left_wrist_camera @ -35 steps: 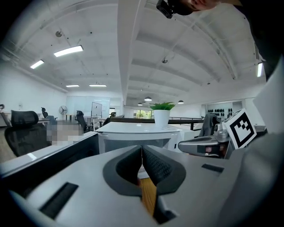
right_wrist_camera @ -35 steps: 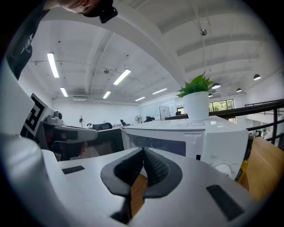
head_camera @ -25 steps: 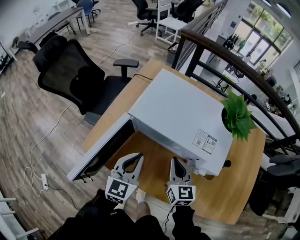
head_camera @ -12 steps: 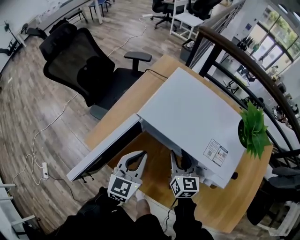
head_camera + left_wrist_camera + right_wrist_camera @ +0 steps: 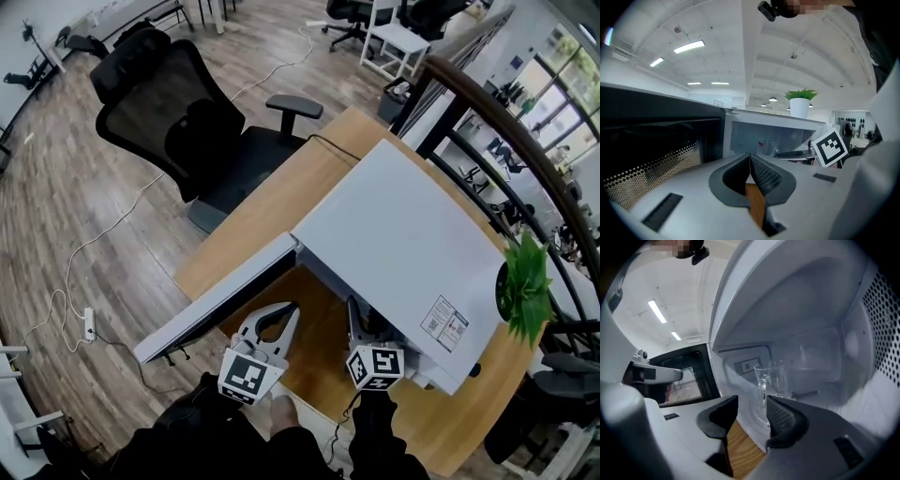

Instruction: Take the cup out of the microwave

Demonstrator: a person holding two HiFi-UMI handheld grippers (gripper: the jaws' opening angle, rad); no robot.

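Bright, even light from ceiling strips; fisheye bending, dark vignetted corners.

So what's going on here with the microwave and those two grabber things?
A person holds a two-jaw gripper in each hand in front of a white microwave on a wooden table, its door swung open. The right gripper points into the oven at a clear glass cup standing inside. Its jaws are opening, with the cup beyond them and not gripped. The left gripper is shut and empty, near the open door. The cup has not been lifted out yet.
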